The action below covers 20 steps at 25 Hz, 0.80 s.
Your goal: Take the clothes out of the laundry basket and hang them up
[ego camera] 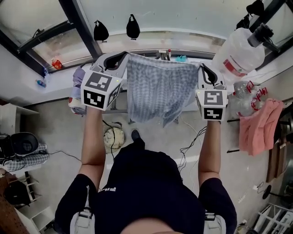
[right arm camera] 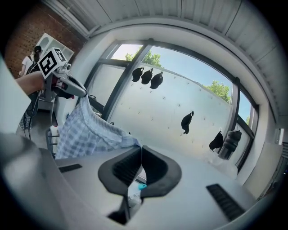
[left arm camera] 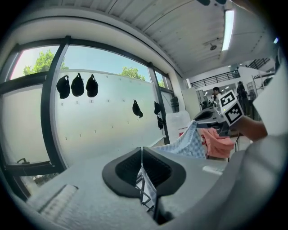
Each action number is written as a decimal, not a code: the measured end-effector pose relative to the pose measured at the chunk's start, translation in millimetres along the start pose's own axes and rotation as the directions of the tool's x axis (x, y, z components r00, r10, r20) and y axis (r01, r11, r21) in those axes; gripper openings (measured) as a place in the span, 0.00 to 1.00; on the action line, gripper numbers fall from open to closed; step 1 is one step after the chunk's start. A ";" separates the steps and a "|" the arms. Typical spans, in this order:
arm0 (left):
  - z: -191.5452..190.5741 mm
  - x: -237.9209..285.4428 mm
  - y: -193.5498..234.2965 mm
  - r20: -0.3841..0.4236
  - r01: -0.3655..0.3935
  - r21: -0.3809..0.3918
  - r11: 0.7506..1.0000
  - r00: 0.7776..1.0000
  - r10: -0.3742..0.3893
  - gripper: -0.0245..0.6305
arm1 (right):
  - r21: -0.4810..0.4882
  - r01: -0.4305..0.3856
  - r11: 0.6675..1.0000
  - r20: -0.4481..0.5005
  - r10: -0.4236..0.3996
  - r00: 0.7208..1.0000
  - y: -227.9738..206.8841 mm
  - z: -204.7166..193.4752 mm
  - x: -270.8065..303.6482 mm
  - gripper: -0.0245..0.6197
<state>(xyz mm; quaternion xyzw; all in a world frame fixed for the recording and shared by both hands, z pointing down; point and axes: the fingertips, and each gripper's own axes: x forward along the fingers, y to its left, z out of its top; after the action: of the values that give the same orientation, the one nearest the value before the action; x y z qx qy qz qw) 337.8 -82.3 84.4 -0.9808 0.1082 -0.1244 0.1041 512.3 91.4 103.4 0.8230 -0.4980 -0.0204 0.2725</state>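
In front of the window [ego camera: 183, 13], the left gripper [ego camera: 114, 60] has its fingers pinched shut on one top corner of the blue checked garment [ego camera: 158, 89], which hangs spread in the air across to the right gripper [ego camera: 207, 74], fingers likewise clamped on the other corner.

The checked garment [ego camera: 158, 89] is thin, soft woven cloth; the left gripper [left arm camera: 141, 157] is matt grey plastic, its black ribbed pads [left arm camera: 157, 170] perhaps rubber
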 end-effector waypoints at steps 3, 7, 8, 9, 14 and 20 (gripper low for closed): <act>0.9 28.3 29.7 0.000 0.014 -0.023 1.000 1.000 -0.014 0.08 | 0.001 -0.003 1.000 -0.005 0.003 1.000 -5.5 13.4 35.2 0.05; 4.5 62.7 62.5 0.001 0.031 -0.026 0.999 1.000 -0.031 0.08 | 0.021 -0.009 1.000 -0.015 0.009 1.000 -14.5 21.9 82.7 0.05; 4.4 71.3 69.4 -0.001 0.035 -0.023 0.999 0.999 -0.035 0.08 | 0.030 -0.010 1.000 -0.016 0.010 1.000 -17.4 23.1 93.4 0.05; 4.2 80.7 76.7 -0.004 0.037 -0.023 0.999 0.999 -0.037 0.08 | 0.038 -0.011 0.999 -0.016 0.011 1.000 -20.5 24.8 104.2 0.05; 4.1 132.5 105.5 -0.024 0.033 -0.049 0.998 0.999 -0.034 0.08 | 0.044 -0.028 0.999 -0.013 0.029 1.000 -41.8 30.5 159.0 0.05; -0.9 197.6 143.7 -0.070 -0.010 -0.079 0.997 0.998 0.005 0.08 | 0.069 -0.080 0.994 -0.013 0.081 0.997 -63.9 26.8 239.2 0.05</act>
<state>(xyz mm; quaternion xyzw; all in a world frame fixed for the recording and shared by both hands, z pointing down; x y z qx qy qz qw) 497.6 -266.7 95.8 -0.9788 0.1204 -0.1538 0.0615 676.2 -96.1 107.5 0.8112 -0.5291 0.0142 0.2485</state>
